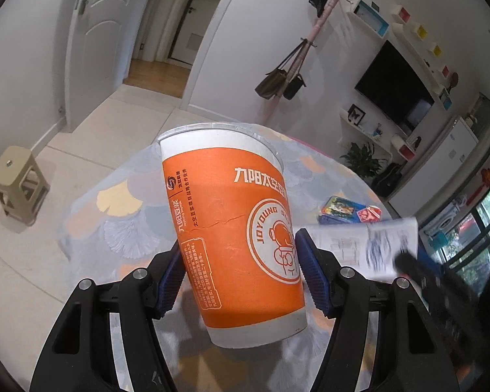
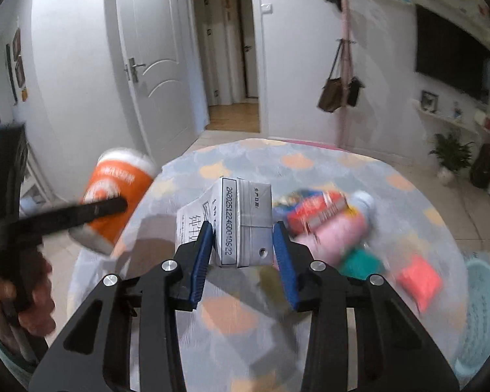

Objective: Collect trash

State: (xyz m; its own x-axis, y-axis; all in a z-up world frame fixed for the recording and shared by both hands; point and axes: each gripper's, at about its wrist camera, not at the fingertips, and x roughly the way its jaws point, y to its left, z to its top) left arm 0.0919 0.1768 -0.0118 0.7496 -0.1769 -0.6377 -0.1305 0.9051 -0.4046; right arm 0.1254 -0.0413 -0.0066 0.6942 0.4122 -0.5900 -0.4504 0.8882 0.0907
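I have the left gripper [image 1: 240,281] clamped on the orange paper cup [image 1: 235,228] and the right gripper [image 2: 241,258] pinching the milk carton [image 2: 241,225], both lifted above the table [image 2: 310,163], so next I judge they go to the blue basket [image 2: 483,320].

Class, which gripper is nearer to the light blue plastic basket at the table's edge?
Right. The right gripper, holding the grey milk carton, is over the table near the light blue plastic basket; the left gripper, clamping the orange paper cup, is far left.
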